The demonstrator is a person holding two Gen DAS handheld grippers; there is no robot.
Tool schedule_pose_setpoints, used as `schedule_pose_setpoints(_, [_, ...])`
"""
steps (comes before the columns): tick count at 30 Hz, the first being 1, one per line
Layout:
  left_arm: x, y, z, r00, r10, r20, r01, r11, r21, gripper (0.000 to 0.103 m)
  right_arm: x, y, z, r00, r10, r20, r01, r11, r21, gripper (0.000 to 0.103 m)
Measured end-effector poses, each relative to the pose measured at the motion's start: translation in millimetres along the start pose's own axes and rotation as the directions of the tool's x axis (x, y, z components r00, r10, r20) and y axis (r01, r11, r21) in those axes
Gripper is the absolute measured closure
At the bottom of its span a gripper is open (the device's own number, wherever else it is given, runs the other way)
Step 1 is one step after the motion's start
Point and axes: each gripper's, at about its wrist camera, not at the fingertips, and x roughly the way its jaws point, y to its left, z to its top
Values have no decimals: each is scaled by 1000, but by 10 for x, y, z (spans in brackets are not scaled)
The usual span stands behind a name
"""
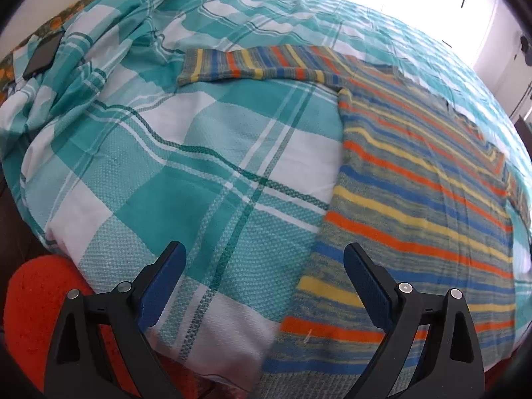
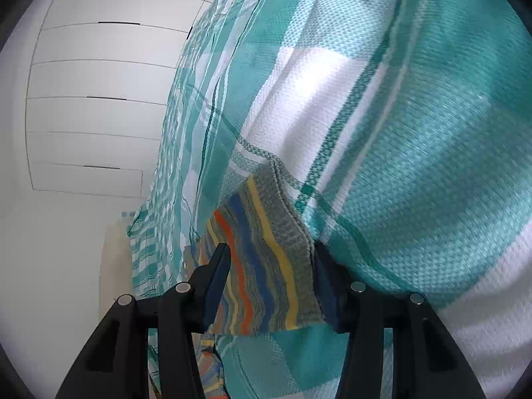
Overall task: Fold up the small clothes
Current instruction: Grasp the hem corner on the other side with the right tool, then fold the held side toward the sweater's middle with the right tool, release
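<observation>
Fingers of the left gripper (image 1: 264,256) are held spread over the teal-and-white checked woven bedcover (image 1: 186,173), with the striped orange, yellow and blue knitted sweater (image 1: 409,193) spread flat ahead and right. A sweater corner (image 2: 266,266) is seen between the right gripper (image 2: 271,256) fingers; whether it is pinched cannot be told.

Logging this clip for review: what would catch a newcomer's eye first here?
The striped sweater lies flat on the teal checked bedspread, one sleeve stretched out to the side. The left gripper hovers open over its hem, and the right gripper straddles a sleeve cuff.
</observation>
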Motion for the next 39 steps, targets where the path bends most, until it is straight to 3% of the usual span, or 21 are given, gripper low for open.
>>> schedule_pose_setpoints(1, [4,8,1,1000,2,-3,-2,1000,-3,7,51,35,9,1000,-7,-15,7,1000,-14,55])
schedule_pose_setpoints(3, [10,27,5,1000,4,-7,-4,1000,-14,7,157,94,77,997,-55,-55,51,997,-66,76])
schedule_pose_setpoints(4, [13,39,8,1000,2,-10,-3,1000,-21,7,165,97,74,993,-98,-61,92,991,-93,97])
schedule_pose_setpoints(7, [26,71,11,1000,-4,-14,4,999,-41,7,84,286,50,988,-155,-13,150,972,-179,98])
schedule_pose_setpoints(9, [40,66,12,1000,-7,-16,6,999,-39,7,14,549,16,992,-128,12,127,963,-236,98])
schedule_pose_setpoints(12, [63,34,13,1000,-8,-22,8,1000,-27,7,-14,1255,-125,999,-50,2,47,924,-379,98])
schedule_pose_setpoints(15, [58,3,13,1000,-16,-16,16,1000,-12,7,129,2012,-421,997,22,-72,-55,861,-506,98])
schedule_pose_setpoints(18, [30,-15,3,1000,-19,-6,19,1000,0,7,518,2806,-936,981,60,-185,-163,773,-613,98])
schedule_pose_setpoints(21, [3,-3,-1,1000,-24,3,24,1000,0,7,883,3220,-1413,959,64,-275,-238,710,-663,98])
schedule_pose_setpoints(23, [2,12,0,1000,-28,1,28,1000,-7,7,1191,3366,-1718,931,75,-357,-309,684,-661,91])
schedule_pose_setpoints(24, [8,22,0,1000,-30,-3,30,999,-13,7,1384,3374,-1890,906,55,-419,-341,679,-649,82])
schedule_pose_setpoints(25, [14,32,2,999,-32,-7,32,999,-17,7,1530,3372,-1987,890,21,-455,-345,685,-642,47])
schedule_pose_setpoints(26, [24,45,6,999,-34,-13,33,999,-24,7,1644,3346,-2070,881,-8,-474,-339,689,-641,28])
schedule_pose_setpoints(29, [40,78,11,999,-44,-21,43,998,-39,7,1714,3176,-2005,890,-31,-454,-309,693,-651,29])
schedule_pose_setpoints(32, [63,88,21,998,-51,-29,50,998,-47,7,1713,2891,-1706,906,-93,-414,-209,751,-626,37])
schedule_pose_setpoints(35, [95,64,24,998,-52,-38,50,998,-46,7,1863,2442,-1544,880,-214,-425,-96,795,-600,49])
schedule_pose_setpoints(37, [108,39,26,998,-49,-41,47,998,-36,7,1970,2090,-1494,852,-379,-360,51,746,-664,51])
schedule_pose_setpoints(39, [103,24,18,998,-43,-39,42,999,-23,7,2019,1798,-1425,797,-537,-277,194,661,-725,77])
